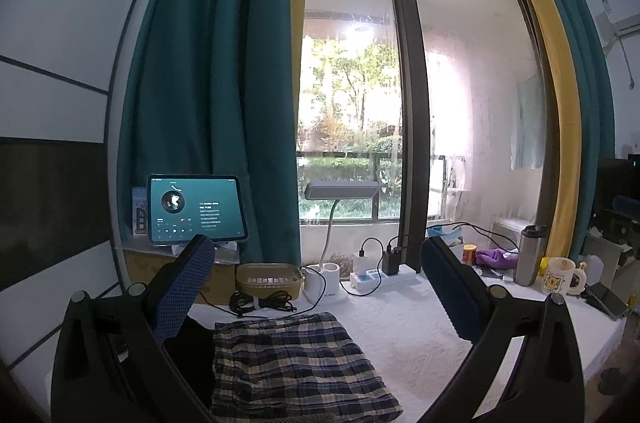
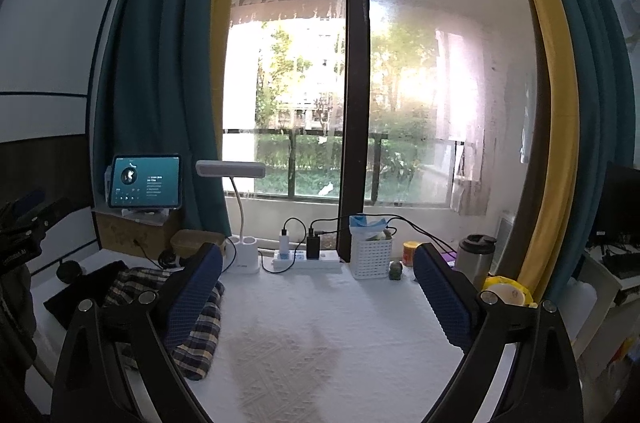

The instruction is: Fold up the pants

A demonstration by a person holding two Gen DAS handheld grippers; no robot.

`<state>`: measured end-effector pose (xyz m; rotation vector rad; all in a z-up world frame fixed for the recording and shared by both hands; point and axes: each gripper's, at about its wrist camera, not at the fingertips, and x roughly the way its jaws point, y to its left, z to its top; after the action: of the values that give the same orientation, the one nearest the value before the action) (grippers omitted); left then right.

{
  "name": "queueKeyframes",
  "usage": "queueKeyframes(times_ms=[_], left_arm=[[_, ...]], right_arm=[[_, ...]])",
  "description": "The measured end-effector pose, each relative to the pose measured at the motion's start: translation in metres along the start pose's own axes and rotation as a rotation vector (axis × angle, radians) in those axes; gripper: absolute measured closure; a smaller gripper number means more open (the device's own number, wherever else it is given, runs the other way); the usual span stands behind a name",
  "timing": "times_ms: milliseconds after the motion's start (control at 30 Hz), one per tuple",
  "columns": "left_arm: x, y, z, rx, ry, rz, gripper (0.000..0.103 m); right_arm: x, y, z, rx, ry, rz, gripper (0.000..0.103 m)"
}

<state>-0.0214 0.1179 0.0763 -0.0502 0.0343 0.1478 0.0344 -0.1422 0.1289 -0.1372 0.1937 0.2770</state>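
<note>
A: Okay, pants?
B: Plaid pants [image 1: 296, 363], folded into a rough rectangle, lying on the white textured counter [image 1: 404, 335]. Near-left part of the surface. Something dark [image 1: 192, 355] sits under their left edge, can't tell what.

A: Left hand-held gripper?
B: Left hand-held gripper [image 1: 316, 279] spread wide, nothing between the blue pads [image 1: 188, 287]. It hangs above the pants, not touching them as far as I can see.

A: Right one?
B: Right hand-held gripper [image 2: 320, 287] also wide, empty. From its view the pants [image 2: 192, 327] lie left of it, partly behind its left pad [image 2: 192, 299]. Bare counter [image 2: 320, 323] under the gap.

A: Background, quick.
B: Far edge by the window: tablet [image 1: 196, 209] on a cardboard box at far left, desk lamp [image 1: 340, 191] on a white base, power strip [image 1: 380, 277] with chargers plugged in, white slotted basket [image 2: 370, 257], steel tumbler [image 1: 528, 255], cartoon mug [image 1: 560, 275] at far right. Teal and yellow curtains [image 1: 224, 83] either side of the glass.
</note>
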Motion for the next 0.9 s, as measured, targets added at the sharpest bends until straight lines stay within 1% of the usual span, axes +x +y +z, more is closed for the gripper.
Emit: queueKeyframes(times_ms=[900], left_arm=[[-0.0006, -0.0021, 0.0013, 0.008, 0.013, -0.016, 0.001]], right_arm=[[0.008, 0.0, -0.0024, 0.001, 0.034, 0.013, 0.005]])
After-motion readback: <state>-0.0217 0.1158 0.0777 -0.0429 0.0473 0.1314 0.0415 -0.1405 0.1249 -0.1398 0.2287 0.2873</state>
